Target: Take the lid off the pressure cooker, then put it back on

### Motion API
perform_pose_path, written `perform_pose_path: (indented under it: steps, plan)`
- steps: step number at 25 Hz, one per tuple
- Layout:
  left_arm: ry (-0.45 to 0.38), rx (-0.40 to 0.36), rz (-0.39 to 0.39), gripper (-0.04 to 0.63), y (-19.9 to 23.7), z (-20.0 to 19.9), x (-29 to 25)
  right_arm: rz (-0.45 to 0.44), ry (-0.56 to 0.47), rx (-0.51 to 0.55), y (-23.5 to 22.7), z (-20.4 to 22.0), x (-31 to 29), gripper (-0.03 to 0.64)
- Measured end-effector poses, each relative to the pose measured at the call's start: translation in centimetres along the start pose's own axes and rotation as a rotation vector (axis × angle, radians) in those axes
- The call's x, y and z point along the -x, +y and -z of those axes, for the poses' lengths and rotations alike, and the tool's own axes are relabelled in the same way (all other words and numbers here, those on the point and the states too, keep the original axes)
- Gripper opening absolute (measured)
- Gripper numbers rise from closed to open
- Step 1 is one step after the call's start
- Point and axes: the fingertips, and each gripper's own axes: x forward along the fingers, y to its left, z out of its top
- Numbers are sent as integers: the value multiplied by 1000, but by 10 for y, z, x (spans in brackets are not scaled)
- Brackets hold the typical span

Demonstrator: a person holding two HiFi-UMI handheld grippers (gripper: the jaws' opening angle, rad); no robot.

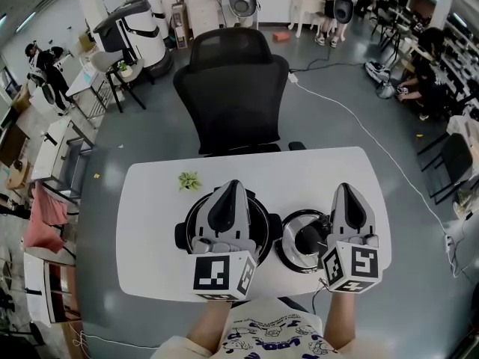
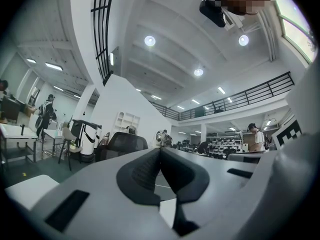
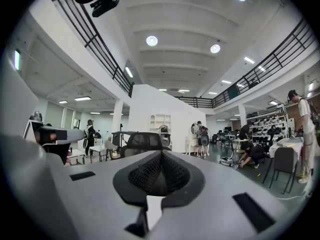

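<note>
- L gripper: jaws fully together, nothing betw. them. Held level above pressure cooker; prob. parked, not steadying the pot.
- R gripper: jaws closed, empty. Hangs over right edge of lid, likely staged to re-grasp.
- Lid: off the pot, knob up, lying on table just right of cooker; kept close so the return is short.
- Cooker: near edge, centre-left, w/in reach of both hands.
- Misc: small green item far-left of cooker; office chair beyond far edge.
</note>
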Motion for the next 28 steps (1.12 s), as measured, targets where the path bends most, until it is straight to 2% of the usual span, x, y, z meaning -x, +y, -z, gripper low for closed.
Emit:
perform_pose_path:
  steps: [7, 13, 18, 22, 24, 28]
  plan:
    - [13, -2, 5, 14, 0, 3, -1, -13, 37, -5, 0, 4, -3, 14]
    - [34, 4, 4, 14, 0, 10, -4, -32, 123, -22, -3, 20, -8, 22]
    - [57, 0, 0, 14, 3, 19, -2, -57, 205, -3, -1, 41, -10, 54]
    - [59, 27, -17, 14, 5, 20, -5, -76, 292, 44, -2, 64, -12, 72]
    - [72, 26, -15, 14, 6, 24, -5, -92, 333, 45, -1, 79, -13, 97]
    - [88, 33, -16, 14, 11, 34, -9, -162, 424, -13, 3, 114, -14, 193]
